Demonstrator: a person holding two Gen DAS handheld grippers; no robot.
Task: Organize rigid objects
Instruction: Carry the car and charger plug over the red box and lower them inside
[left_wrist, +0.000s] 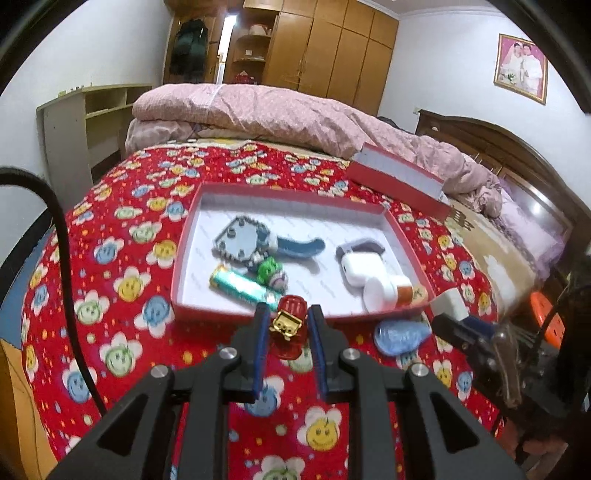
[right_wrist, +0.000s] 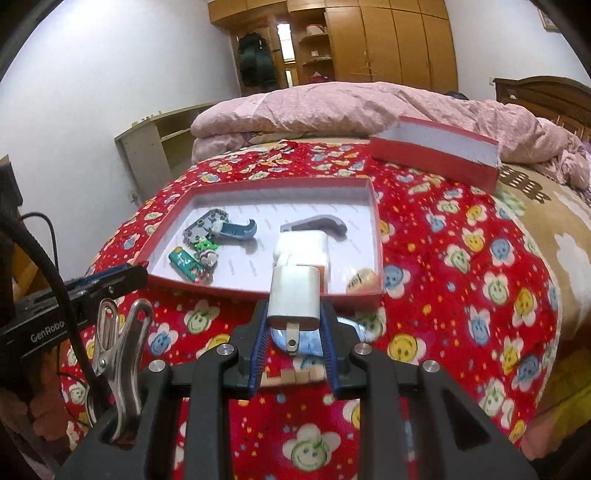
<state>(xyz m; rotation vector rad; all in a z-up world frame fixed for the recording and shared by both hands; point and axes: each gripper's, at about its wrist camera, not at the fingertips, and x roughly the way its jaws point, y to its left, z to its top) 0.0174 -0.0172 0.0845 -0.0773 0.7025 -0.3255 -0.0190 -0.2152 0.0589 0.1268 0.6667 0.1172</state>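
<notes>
just red flowered bedspread (left_wrist: 122, 288), wooden wardrobe (left_wrist: 332, 48)

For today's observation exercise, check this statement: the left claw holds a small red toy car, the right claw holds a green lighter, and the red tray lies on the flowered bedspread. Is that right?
One detail is wrong. The right claw holds a white plug adapter, as the right wrist view shows; the green lighter lies in the red tray. The left claw does hold the red toy car, and the tray lies on the flowered bedspread.

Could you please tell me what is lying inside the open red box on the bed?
Inside the red box: a hexagonal toy, green lighter, green figure, white charger, pill bottle. Anything beneath them is hidden.
</notes>
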